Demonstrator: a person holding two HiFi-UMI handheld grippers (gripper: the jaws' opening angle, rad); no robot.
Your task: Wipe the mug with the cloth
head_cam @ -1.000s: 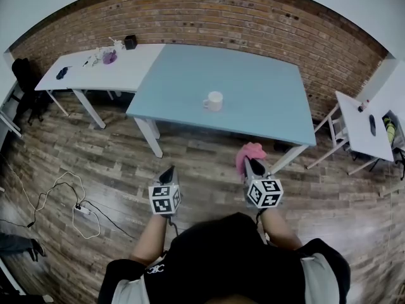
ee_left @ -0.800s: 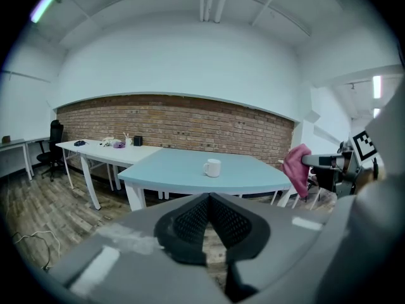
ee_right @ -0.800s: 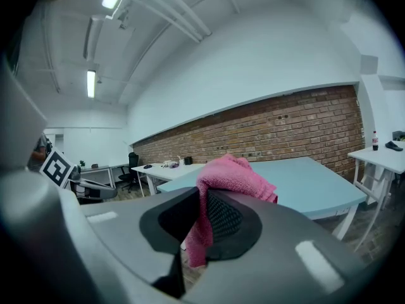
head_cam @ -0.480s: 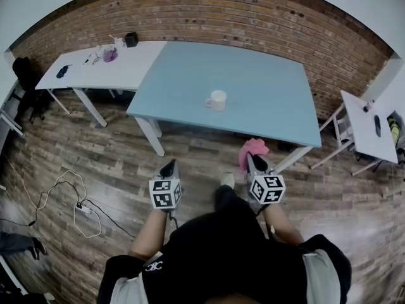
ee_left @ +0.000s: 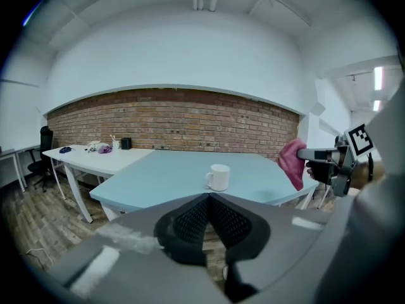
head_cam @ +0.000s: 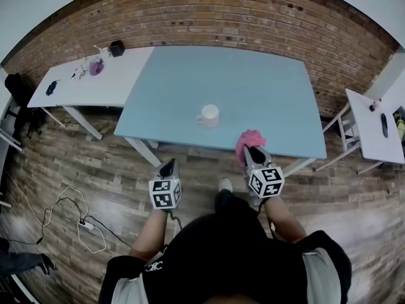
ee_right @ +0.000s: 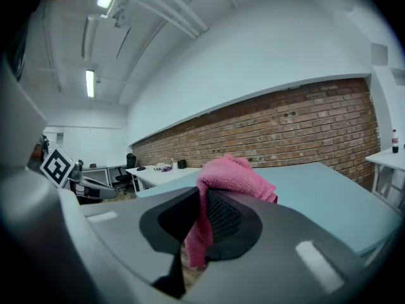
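Note:
A white mug (head_cam: 208,114) stands near the front edge of the light blue table (head_cam: 266,87); it also shows in the left gripper view as the mug (ee_left: 218,177). My right gripper (head_cam: 250,151) is shut on a pink cloth (head_cam: 249,142), held just over the table's front edge, right of the mug. In the right gripper view the cloth (ee_right: 223,183) hangs out from between the shut jaws. My left gripper (head_cam: 168,168) is shut and empty, above the floor short of the table; its tips (ee_left: 209,196) meet.
A white table (head_cam: 82,78) with small items adjoins the blue one on the left. Another white table (head_cam: 373,128) stands at the right. A brick wall (head_cam: 221,18) runs behind. Cables (head_cam: 69,217) lie on the wooden floor at left.
The table and mug have come closer as the person stepped forward. The right gripper with the cloth now reaches over the table's front edge. The left gripper stays shut.

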